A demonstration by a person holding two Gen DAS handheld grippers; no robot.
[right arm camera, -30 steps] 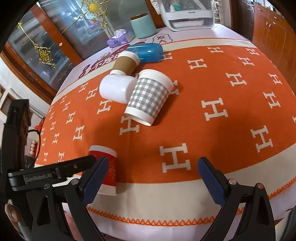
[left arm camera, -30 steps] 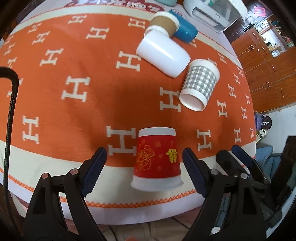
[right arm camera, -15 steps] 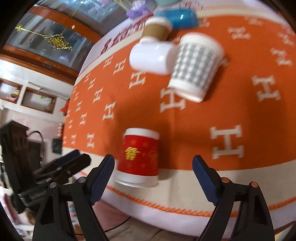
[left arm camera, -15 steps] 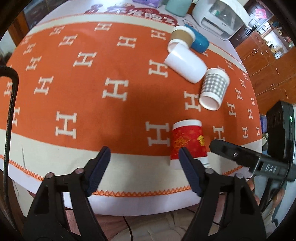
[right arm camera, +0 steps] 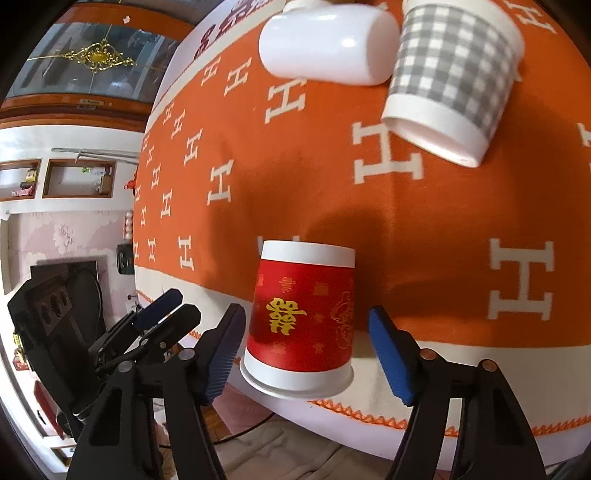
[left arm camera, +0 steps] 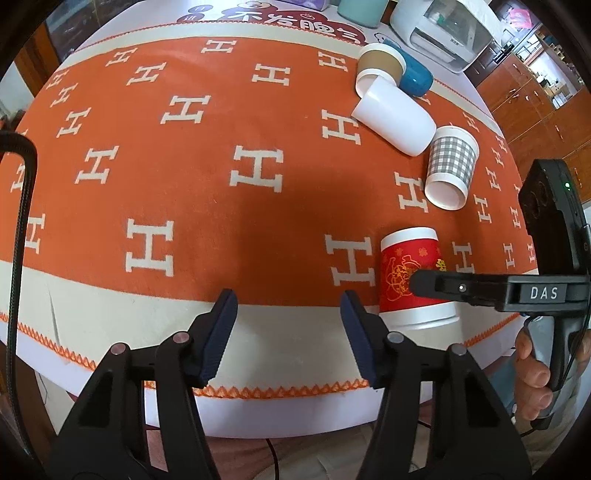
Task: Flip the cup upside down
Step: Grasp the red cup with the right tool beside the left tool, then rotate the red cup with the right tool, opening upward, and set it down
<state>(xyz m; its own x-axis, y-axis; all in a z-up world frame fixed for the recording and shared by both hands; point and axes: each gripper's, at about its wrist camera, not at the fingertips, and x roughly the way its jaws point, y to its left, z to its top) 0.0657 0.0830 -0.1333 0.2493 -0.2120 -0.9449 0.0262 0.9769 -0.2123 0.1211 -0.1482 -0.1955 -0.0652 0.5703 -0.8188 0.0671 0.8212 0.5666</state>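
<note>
A red paper cup with gold print (right arm camera: 301,314) stands upside down, mouth on the cloth, near the table's front edge. It also shows in the left wrist view (left arm camera: 408,275). My right gripper (right arm camera: 308,349) is open with its two blue pads on either side of the cup, not touching it. In the left wrist view one right finger (left arm camera: 461,286) crosses in front of the cup. My left gripper (left arm camera: 288,338) is open and empty, to the left of the cup over the cloth's white border.
A grey checked cup (left arm camera: 450,168) and a white cup (left arm camera: 395,116) lie on their sides further back, with a brown cup (left arm camera: 380,64) and a blue cup (left arm camera: 415,75) behind them. A white appliance (left arm camera: 443,29) stands at the back. The orange cloth (left arm camera: 184,166) covers the table.
My left gripper has drawn back and left, away from the red cup. My right gripper has moved in until its open fingers flank the cup.
</note>
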